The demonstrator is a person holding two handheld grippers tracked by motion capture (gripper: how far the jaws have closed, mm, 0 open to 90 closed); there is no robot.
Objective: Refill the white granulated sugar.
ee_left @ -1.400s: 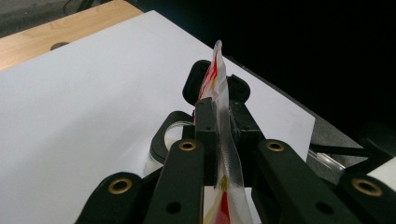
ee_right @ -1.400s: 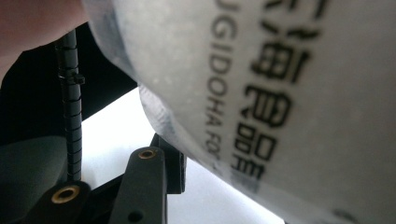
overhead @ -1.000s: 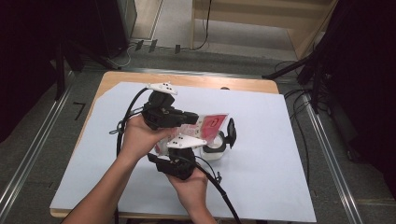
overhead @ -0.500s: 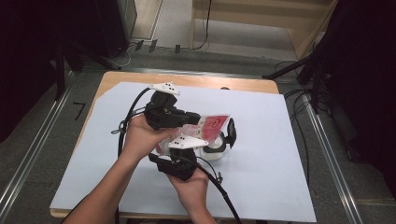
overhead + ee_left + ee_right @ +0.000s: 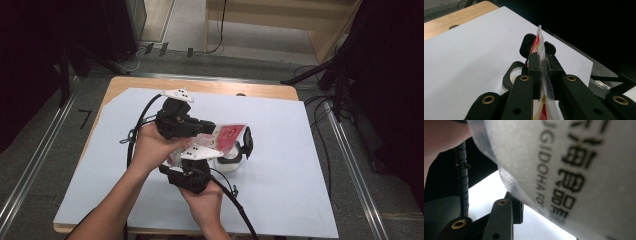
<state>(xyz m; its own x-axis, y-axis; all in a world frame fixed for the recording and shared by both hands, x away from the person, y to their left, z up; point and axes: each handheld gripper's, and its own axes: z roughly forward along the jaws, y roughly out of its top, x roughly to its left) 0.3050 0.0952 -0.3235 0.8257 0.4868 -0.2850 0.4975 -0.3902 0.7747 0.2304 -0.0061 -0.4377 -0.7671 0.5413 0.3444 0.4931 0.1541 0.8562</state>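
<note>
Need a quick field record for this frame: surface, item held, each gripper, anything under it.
surface: white sheet on a wooden table
item: red and white plastic snack pouch, held above the sheet
left gripper: shut on the pouch's crimped edge, pouch seen edge-on between the jaws
right gripper: pouch pressed close to its camera; jaw state cannot be told
below the pouch: round white container with an open black lid standing on the sheet
printing: dark characters on the pouch's pale side in the right gripper view

Almost no change: left gripper [image 5: 212,131] with the red-and-white packet [image 5: 227,136] nudged slightly toward the table's far edge; right gripper [image 5: 202,160] barely shifted.
</note>
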